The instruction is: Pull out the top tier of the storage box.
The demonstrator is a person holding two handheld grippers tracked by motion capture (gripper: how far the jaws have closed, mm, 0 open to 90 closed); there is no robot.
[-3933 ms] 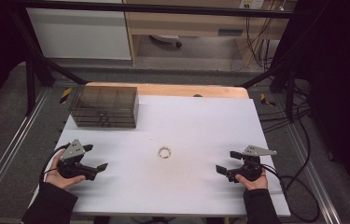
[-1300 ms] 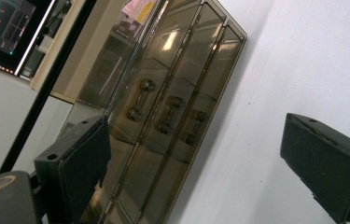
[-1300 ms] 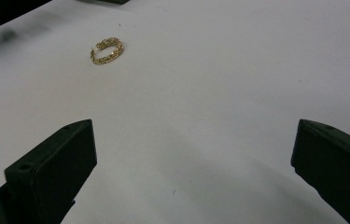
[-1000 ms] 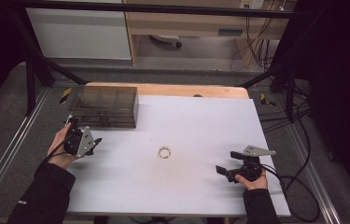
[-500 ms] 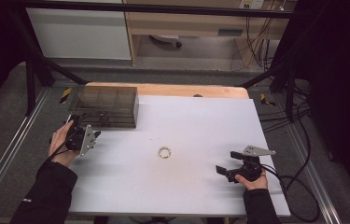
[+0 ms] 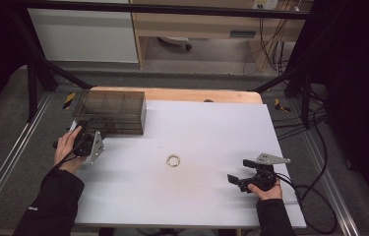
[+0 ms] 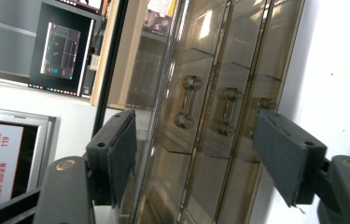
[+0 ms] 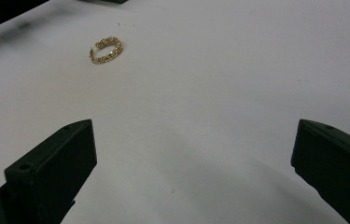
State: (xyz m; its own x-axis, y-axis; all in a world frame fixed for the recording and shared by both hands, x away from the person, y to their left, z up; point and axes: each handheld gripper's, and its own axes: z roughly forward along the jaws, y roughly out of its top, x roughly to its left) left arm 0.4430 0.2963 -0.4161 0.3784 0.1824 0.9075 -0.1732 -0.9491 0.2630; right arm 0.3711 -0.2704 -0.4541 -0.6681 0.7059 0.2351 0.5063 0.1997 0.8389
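Smoky see-thru drawer box (image 6: 110, 112) sits at the far left of the bench (image 6: 211, 128); drawers all closed, can't tell what's in them, if anything. Left claw (image 7: 196, 158) is wide open w/ nothing in it, right up at the box front, drawer handles (image 7: 184, 108) just past its jaws. Right claw (image 8: 186, 172) also wide open and empty, well right of the box, w/ a gold ring (image 8: 105, 50) lying on the bench ahead of it.

Your left tongs (image 6: 89, 146) are rolled onto their side, jaws spread wide, arm stretched forward. Your right tongs (image 6: 238, 181) sit level near you, jaws wide apart.
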